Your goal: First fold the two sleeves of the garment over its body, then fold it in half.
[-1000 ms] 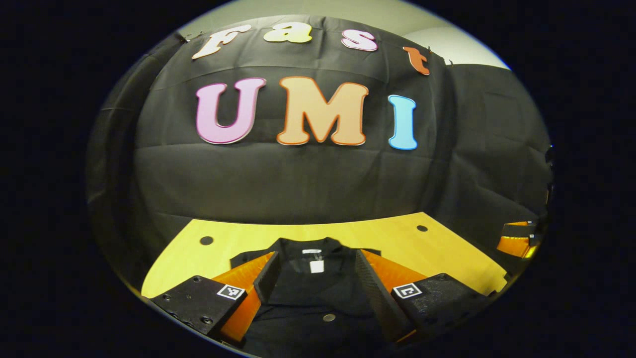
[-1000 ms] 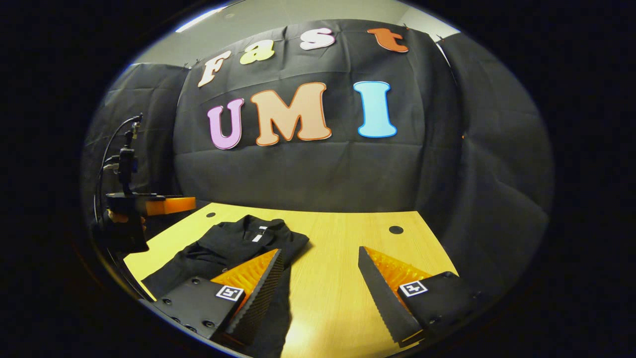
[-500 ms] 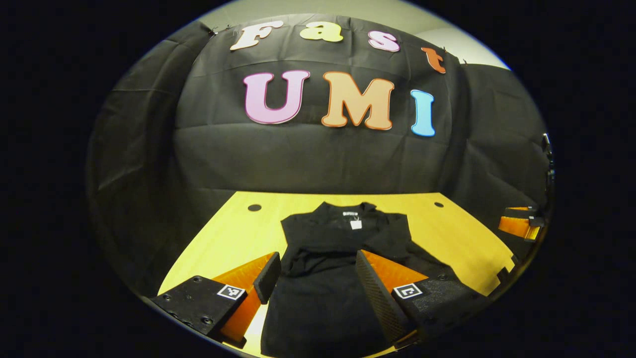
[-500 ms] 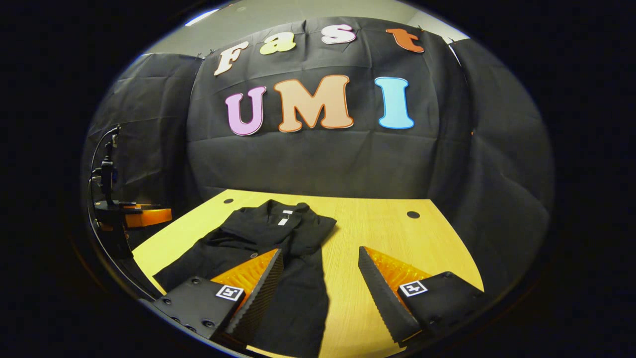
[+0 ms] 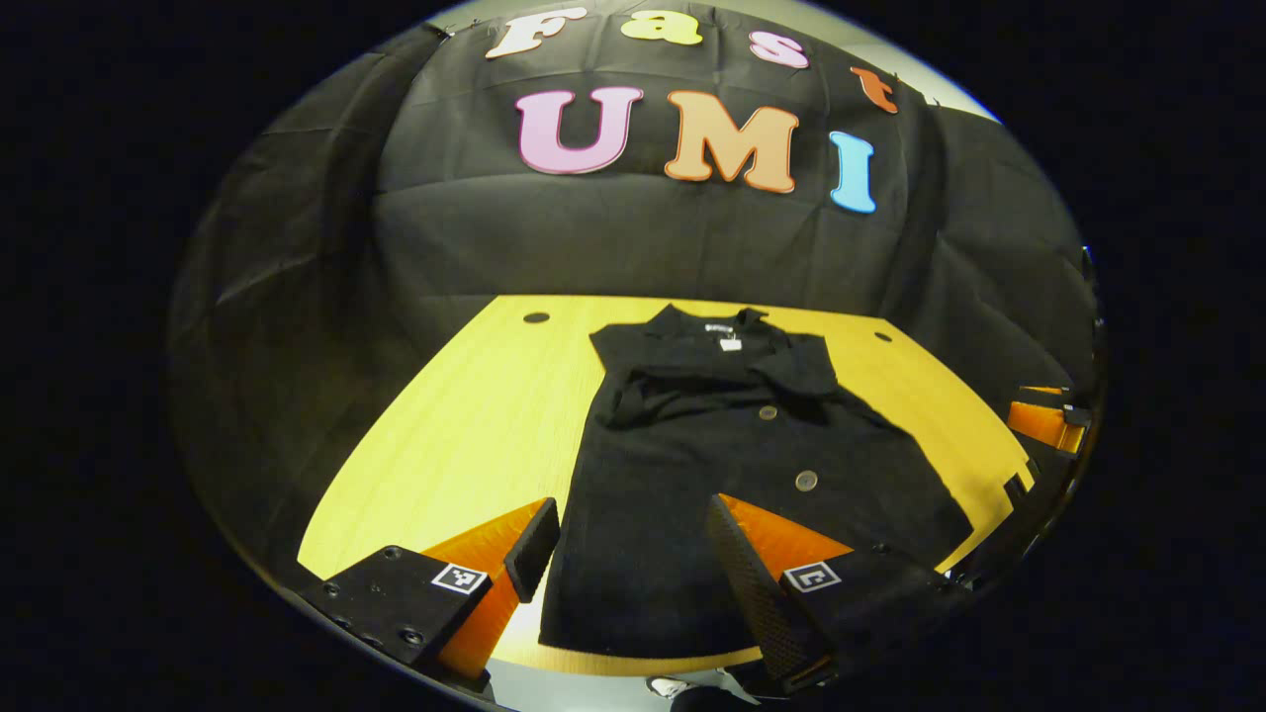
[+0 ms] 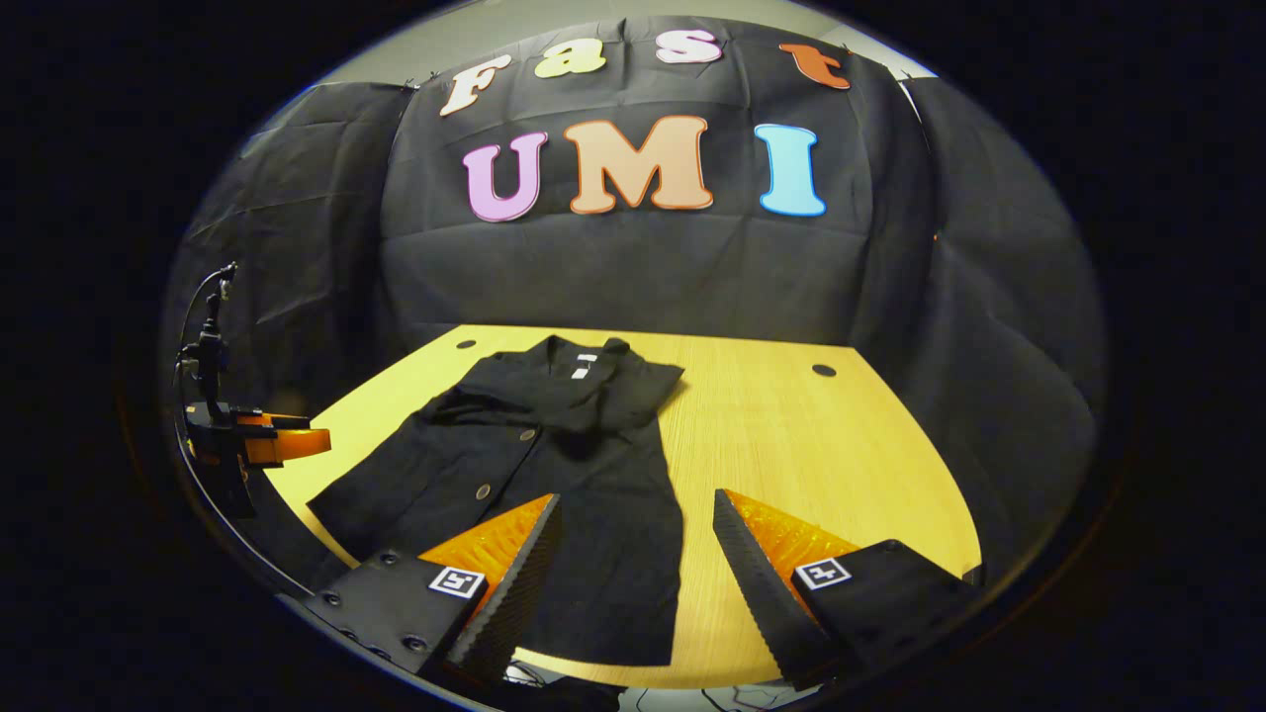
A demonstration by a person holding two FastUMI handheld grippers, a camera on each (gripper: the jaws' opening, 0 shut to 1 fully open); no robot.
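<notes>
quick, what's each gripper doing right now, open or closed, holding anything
Left gripper: open, holding nothing, above the black garment.
Right gripper: open, holding nothing.

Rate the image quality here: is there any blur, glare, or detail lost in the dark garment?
Left gripper view: sharp, strong fisheye bending of the table; the garment reads nearly flat black, folds faint, buttons visible. Right gripper view: equally sharp, no glare on the wood; garment creases slightly clearer near the collar.
</notes>
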